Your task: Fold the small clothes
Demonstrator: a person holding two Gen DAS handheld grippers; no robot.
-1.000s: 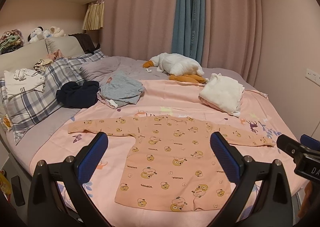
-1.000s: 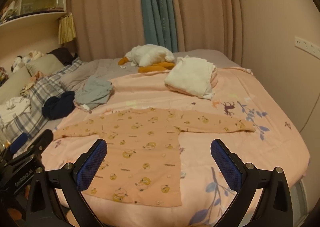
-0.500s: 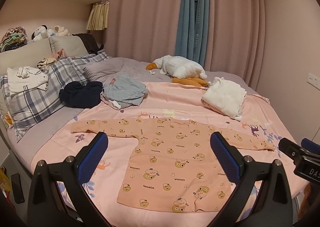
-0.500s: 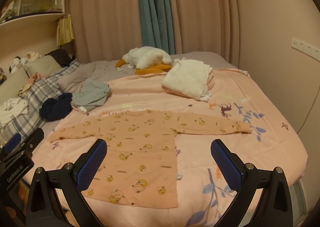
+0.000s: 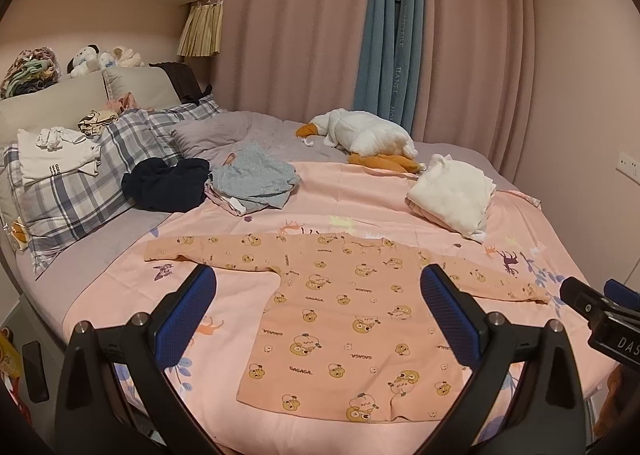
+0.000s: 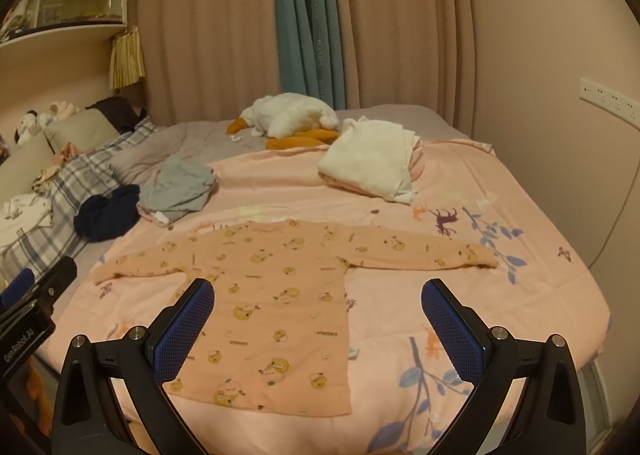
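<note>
A small peach long-sleeved shirt printed with cartoon bears (image 5: 344, 307) lies spread flat on a pink patterned bedsheet (image 5: 352, 199)

From left to right: a plaid pillow (image 5: 80, 183), a crumpled navy garment (image 5: 166, 185), a grey-blue folded garment (image 5: 256, 175), a white plush goose with orange feet (image 5: 364, 137) and a folded white garment (image 5: 454, 195) lie behind the shirt. The left gripper (image 5: 318, 315) and right gripper (image 6: 318, 319) hover above the shirt's near part, both with blue-padded jaws spread wide and holding nothing

one orange shirt (image 5: 340, 311), two claws (image 5: 318, 299)
</note>
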